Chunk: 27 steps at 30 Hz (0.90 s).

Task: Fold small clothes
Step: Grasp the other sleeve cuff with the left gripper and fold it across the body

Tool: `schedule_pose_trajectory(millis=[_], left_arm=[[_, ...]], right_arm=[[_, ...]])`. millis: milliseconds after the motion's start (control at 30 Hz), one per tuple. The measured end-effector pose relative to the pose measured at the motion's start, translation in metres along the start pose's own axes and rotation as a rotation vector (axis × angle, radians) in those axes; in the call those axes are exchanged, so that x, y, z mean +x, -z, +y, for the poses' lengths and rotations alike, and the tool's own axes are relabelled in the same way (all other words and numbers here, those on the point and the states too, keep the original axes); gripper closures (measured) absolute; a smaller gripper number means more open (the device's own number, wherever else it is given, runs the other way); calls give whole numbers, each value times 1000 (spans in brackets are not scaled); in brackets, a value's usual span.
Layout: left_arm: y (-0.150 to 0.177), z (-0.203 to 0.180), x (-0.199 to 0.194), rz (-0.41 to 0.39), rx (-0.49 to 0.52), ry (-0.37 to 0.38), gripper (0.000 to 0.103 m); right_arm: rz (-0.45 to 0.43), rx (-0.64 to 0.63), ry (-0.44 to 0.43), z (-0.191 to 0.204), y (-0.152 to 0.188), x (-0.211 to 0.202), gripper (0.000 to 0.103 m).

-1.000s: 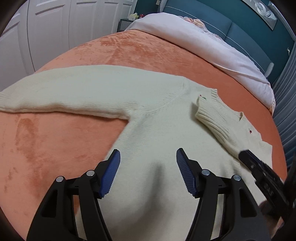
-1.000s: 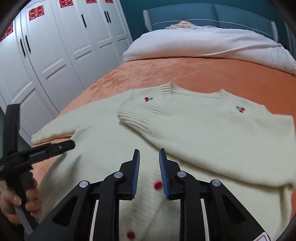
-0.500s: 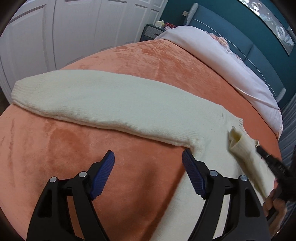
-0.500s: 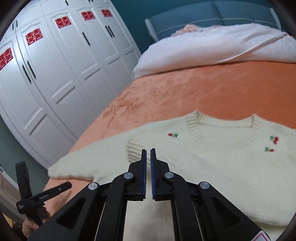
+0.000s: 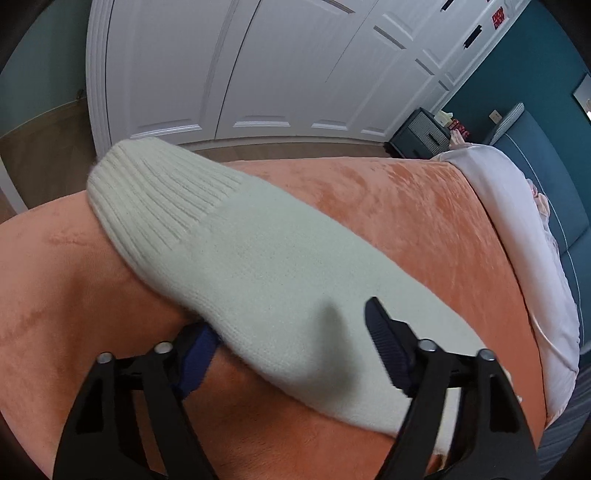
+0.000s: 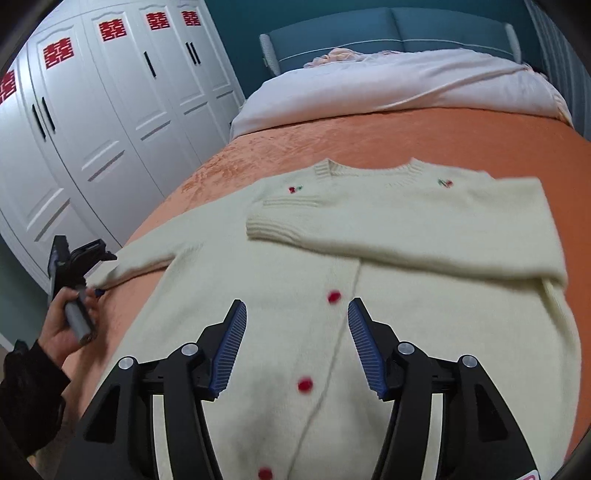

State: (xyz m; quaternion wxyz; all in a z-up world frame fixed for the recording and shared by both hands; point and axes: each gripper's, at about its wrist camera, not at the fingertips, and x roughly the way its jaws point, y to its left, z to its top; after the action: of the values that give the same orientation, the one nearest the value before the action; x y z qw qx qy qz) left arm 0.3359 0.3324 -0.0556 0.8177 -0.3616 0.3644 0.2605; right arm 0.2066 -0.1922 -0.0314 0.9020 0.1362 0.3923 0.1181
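Your workspace is a bed under an orange plush blanket (image 6: 424, 133). A pale pink duvet (image 6: 388, 85) is heaped at its head, against a padded teal headboard (image 6: 391, 26). White panelled wardrobe doors (image 6: 110, 110) with red paper emblems (image 6: 112, 30) line one side. Walls are dark teal. A dark nightstand (image 5: 421, 133) stands on the wood floor (image 5: 40, 155).

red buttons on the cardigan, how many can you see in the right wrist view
3, in a line down the cardigan front: top one between the right gripper fingertips, middle, lowest at the frame's bottom edge. More may be hidden.
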Motion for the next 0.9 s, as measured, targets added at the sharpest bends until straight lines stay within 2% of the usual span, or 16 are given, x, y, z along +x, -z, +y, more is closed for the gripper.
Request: schedule_pose_trajectory(millis=[33,67,100,167,233,300,400,433,467,500,567,633,700,767,833,900], left_arm=[[-3,-6,2,22,-2,23,65],[-6,-10,4,43,-9,63,87],[-8,-19,1,55,-17,97,92],[-11,-43,-24,9,-8,168,93],[-3,-91,-65,-47,91,259,93],[19,-146,-109,-78,218,370,93],[90,-232,-169,-65,448,532,92],[120,-254,-180,-37,514,573,90],[152,-271,-188,2,577,601,85],[188,-284,-191,43,643,612,64],[257,-293,-185,104,765,577,32],[312,-284,-175,121,867,518,33],[335,-264,-166,128,912,468,33],[332,-241,-153,160,858,430,33],[310,-221,-139,189,746,381,33],[272,-204,-114,205,629,318,33]], right_arm=[[16,16,8,-5,12,-8,45],[27,31,19,-9,24,-17,45],[31,47,21,-13,34,-25,45],[44,71,20,-21,50,-40,45],[36,94,24,-29,60,-51,44],[22,131,23,-39,65,-59,44],[-3,184,28,-54,68,-69,43],[-9,194,37,-59,68,-71,43],[-15,203,45,-63,69,-73,43],[-22,211,51,-67,69,-75,42],[-29,221,70,-75,70,-79,41],[-33,214,109,-81,70,-84,41],[-37,183,151,-87,66,-89,41],[-48,141,154,-89,58,-91,41],[-57,93,153,-87,46,-87,40],[-46,28,155,-82,27,-72,39]])
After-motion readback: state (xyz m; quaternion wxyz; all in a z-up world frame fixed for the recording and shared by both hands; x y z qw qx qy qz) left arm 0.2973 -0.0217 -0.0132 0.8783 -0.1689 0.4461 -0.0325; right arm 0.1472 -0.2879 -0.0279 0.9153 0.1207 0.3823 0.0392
